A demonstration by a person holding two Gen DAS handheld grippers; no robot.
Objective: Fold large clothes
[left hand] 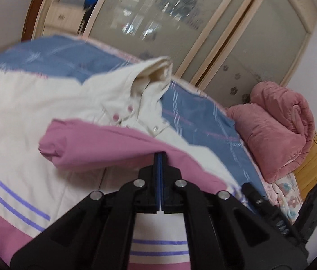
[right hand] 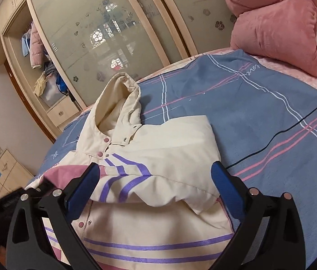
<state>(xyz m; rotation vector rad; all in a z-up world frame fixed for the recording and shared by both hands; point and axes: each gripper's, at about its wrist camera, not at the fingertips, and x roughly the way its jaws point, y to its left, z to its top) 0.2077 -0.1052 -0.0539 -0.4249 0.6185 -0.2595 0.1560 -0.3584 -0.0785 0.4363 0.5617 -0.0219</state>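
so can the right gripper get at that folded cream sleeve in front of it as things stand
Probably yes. The right gripper is open, its fingers standing either side of the folded cream sleeve, which lies on top of the jacket with nothing over it. The left gripper is shut on the pink sleeve, off to the side.

The only writing I can read is the word "love", stitched in white cursive script on the blue checked bedsheet with pink and white stripes (right hand: 259, 117), near its far edge in my right wrist view. I find no other legible text.
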